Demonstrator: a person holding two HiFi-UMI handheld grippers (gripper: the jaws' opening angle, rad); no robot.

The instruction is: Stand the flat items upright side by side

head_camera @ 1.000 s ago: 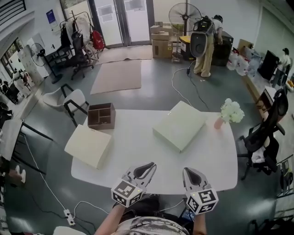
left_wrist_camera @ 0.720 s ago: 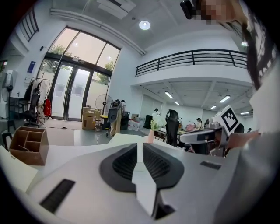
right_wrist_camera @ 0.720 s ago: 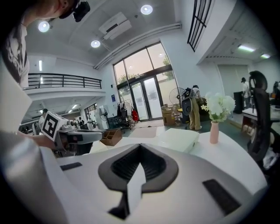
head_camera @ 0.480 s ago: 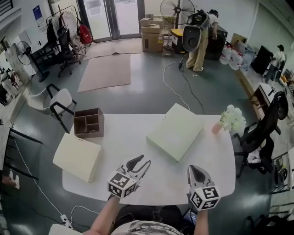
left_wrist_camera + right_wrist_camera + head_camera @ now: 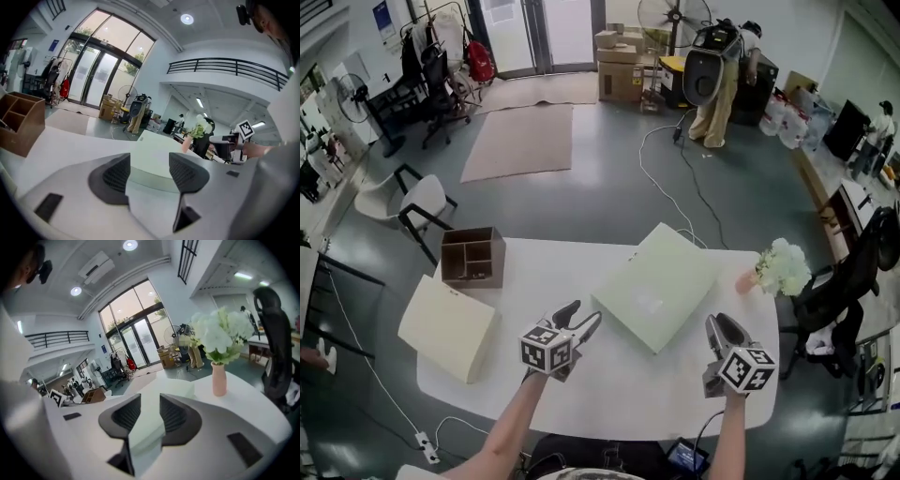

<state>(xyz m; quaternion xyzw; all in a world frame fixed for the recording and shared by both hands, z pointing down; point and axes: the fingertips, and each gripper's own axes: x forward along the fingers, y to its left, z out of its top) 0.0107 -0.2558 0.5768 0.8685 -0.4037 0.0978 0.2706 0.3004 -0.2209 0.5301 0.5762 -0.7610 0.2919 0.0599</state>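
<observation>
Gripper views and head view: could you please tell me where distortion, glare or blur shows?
Head view: wide-angle, the glass doors lean. Left gripper view: dark round vignette, the railing looks bowed. Right gripper view: same vignette, the ceiling light is blown out.

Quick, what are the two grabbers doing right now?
Left gripper: open, jaws just opening, nothing between them.
Right gripper: slightly open, jaws just opening, nothing between them.

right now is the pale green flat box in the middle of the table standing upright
No, the pale green flat box lies flat on the white table.
</observation>
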